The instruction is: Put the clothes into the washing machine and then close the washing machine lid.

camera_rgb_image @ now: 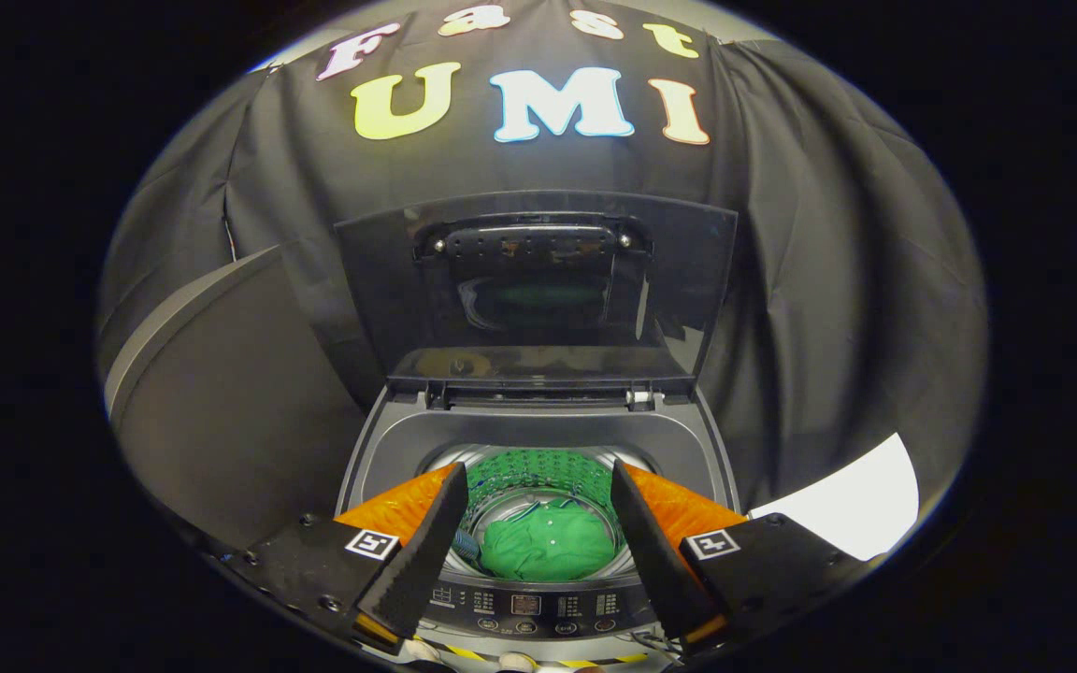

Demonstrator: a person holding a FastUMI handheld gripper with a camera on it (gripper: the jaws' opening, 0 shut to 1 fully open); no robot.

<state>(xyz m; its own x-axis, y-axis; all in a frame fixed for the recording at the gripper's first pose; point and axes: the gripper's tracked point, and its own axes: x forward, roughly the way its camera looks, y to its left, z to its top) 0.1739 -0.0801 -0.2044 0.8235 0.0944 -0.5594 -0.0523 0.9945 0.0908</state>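
Gripper view, looking down and forward over a top-loading washer (380,449). My gripper (534,500) hangs above its front edge, fingers spread wide apart, nothing between them and nothing touched. One finger (417,556) sits over the near left rim, the other over the near right rim.

Between my fingers and below them: the drum (538,467), round opening, perforated wall lit with a green cast. A green garment (548,542) lies crumpled at the bottom of the drum, small pale buttons showing on it. A bit of striped blue-and-white fabric (468,542) pokes out at the garment's left side, against the drum wall. What piece it belongs to, I cannot tell.

Just under my fingertips: the control panel (524,608), a row of round buttons and a small display along the washer's front edge.

Beyond the drum: the lid (688,280), raised, standing near upright at the washer's back on its hinge. Dark glossy pane, with a handle (529,238) near its top edge. A faint green glow reflects in the pane.

Behind the lid: black cloth wall (828,280). Left of the washer, a grey slab (221,393) leans close by. Right of the washer, a white sheet (861,505) lies low, beyond my right finger.
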